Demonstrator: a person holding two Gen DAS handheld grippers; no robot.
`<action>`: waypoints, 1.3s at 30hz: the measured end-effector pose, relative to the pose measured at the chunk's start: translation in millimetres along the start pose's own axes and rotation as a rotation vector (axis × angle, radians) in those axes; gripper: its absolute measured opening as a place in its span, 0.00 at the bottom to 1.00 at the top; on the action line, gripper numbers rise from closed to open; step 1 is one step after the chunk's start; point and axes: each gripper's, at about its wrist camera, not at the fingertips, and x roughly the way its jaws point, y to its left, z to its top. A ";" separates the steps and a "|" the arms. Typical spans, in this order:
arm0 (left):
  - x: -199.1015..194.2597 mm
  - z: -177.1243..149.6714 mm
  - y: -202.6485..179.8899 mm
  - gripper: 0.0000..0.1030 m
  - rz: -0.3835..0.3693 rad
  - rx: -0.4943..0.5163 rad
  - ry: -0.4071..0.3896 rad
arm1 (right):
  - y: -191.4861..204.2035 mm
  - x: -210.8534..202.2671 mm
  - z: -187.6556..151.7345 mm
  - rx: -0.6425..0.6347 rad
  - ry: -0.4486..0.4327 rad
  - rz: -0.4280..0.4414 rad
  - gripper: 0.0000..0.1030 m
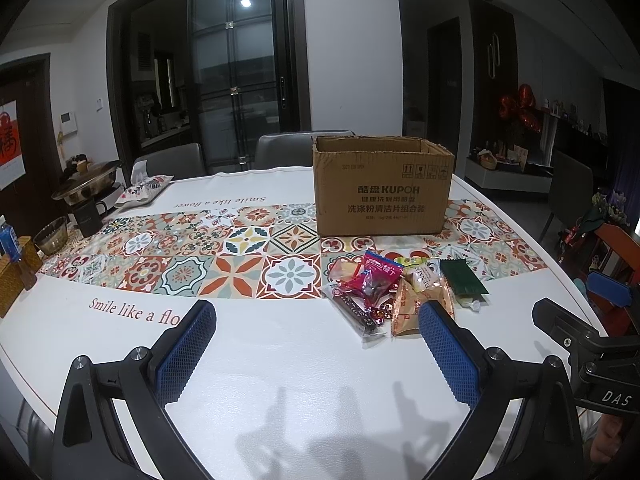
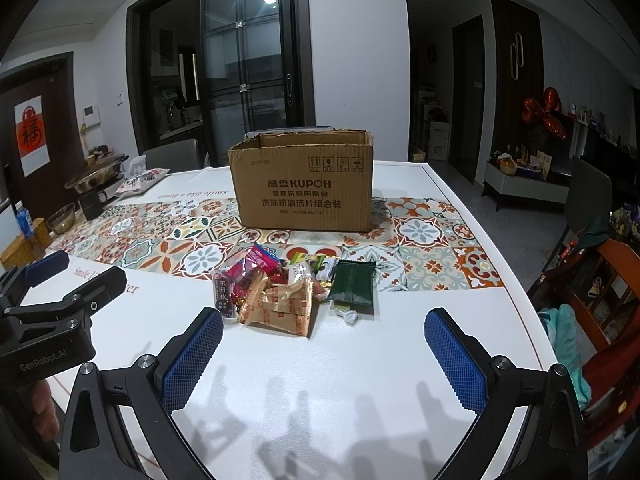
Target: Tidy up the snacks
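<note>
Snack pile: a loose heap of small wrapped snacks (image 2: 288, 292) lies on the white desk (image 2: 360, 380), at the near edge of the patterned tile-print runner (image 2: 424, 236), just in front of the box.
Dark green packet: a flat dark green foil packet (image 2: 354, 282) sits at the right side of the heap, with a small clear-wrapped candy (image 2: 349, 316) just beside its near edge.
Orange packets: several translucent orange-brown wrapped packets (image 2: 280, 308) make up the near middle of the heap, overlapping one another.
Red packets: crinkled red and pink wrappers (image 2: 260, 268) lie on the far left side of the heap; a dark bar in clear wrap (image 2: 224, 298) rests at its left edge.
Box: an open-topped brown cardboard box with printed lettering (image 2: 302, 188) stands upright on the runner, beyond the snacks; its inside cannot be seen.
Right gripper: the right gripper (image 2: 324, 334), with blue textured pads, is spread wide and holds nothing; it hangs over bare desk near the heap.
Left gripper: the left gripper (image 1: 316, 326) is also spread wide and empty, left of the heap; its right pad overlaps the orange packets in the left wrist view, contact unclear.
Far left of desk: a metal pot (image 1: 86, 184), a black mug (image 1: 88, 218), a glass bowl (image 1: 52, 236) and a floral tissue pouch (image 1: 144, 190).
Chairs: grey chairs (image 1: 172, 162) stand behind the desk.
</note>
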 end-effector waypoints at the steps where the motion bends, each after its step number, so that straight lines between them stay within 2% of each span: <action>1: -0.2 0.4 -1.0 1.00 0.000 0.000 0.001 | 0.1 -0.3 0.1 0.000 -0.001 -0.001 0.99; 39: 1.4 -2.1 -0.5 1.00 -0.004 -0.003 0.003 | 2.1 1.4 -0.3 -0.004 0.003 0.007 0.99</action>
